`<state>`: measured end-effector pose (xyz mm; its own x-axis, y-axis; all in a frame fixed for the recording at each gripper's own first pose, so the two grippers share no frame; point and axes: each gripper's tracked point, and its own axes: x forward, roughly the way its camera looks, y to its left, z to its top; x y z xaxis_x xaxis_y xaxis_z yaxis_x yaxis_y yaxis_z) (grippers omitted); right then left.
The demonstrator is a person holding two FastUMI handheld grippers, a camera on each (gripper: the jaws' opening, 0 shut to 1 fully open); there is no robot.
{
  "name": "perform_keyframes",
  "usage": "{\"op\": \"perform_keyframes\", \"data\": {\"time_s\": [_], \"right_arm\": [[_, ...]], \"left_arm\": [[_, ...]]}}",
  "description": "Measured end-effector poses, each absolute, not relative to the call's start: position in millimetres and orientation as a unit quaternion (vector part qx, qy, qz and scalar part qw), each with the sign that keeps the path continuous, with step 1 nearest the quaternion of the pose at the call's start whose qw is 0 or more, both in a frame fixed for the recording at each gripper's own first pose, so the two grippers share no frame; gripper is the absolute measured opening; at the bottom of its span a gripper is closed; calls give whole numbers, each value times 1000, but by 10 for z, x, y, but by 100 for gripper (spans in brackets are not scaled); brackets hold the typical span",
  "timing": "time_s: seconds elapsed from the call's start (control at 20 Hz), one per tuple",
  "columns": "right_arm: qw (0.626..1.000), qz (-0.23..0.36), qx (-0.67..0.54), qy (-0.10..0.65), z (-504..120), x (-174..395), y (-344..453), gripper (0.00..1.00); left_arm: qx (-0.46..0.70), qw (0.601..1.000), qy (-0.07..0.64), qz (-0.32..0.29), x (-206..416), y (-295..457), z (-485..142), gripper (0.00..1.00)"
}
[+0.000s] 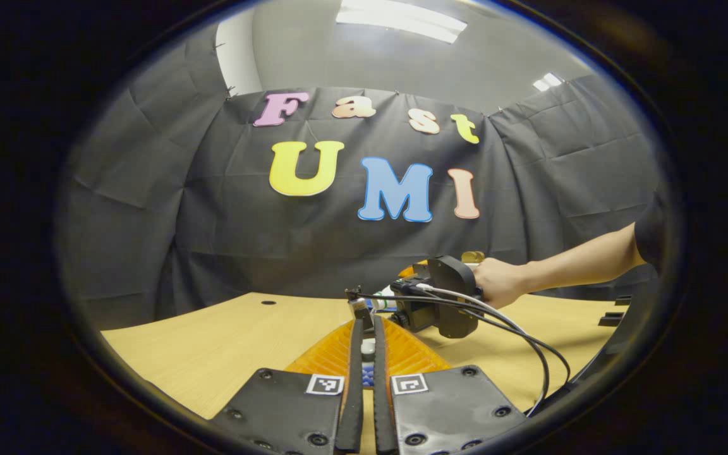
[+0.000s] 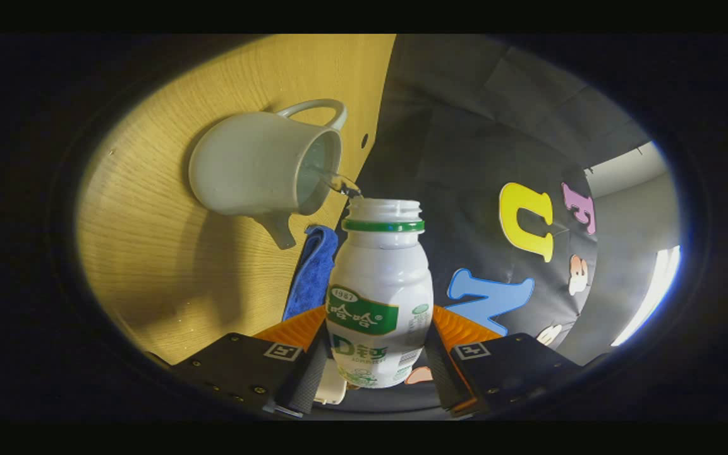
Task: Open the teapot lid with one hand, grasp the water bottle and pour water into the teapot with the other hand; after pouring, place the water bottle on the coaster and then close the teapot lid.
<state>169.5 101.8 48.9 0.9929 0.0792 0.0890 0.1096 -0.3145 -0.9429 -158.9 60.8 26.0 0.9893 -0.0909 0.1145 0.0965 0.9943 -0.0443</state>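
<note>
White bottle (image 2: 379, 297), green neck ring, uncapped, tipped w/ water trickling.

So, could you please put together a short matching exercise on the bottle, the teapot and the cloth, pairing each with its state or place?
Things:
1. water bottle
2. teapot
3. cloth

States:
a. blue, lying on the table beside the spout
b. lid off, taking a thin stream of water
c. uncapped, clamped by the right gripper

Pairs: 1-c, 2-b, 3-a
</note>
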Motion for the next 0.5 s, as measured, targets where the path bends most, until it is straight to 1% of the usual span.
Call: {"op": "perform_keyframes", "data": {"time_s": [0.05,0.15,0.2,0.5], "right_arm": [[578,-14,-814,-59,505,1701,1019,72],[571,-16,-818,-60,526,1700,1018,72],[569,-17,-820,-61,541,1705,1007,72],[551,-21,-831,-69,599,1672,1044,72]], "left_arm": [[-24,997,-57,-48,-1593,602,264,13],[-22,997,-59,-47,-1602,602,286,13],[-21,997,-60,-47,-1599,604,284,17],[-21,997,-61,-46,-1620,612,303,17]]}}
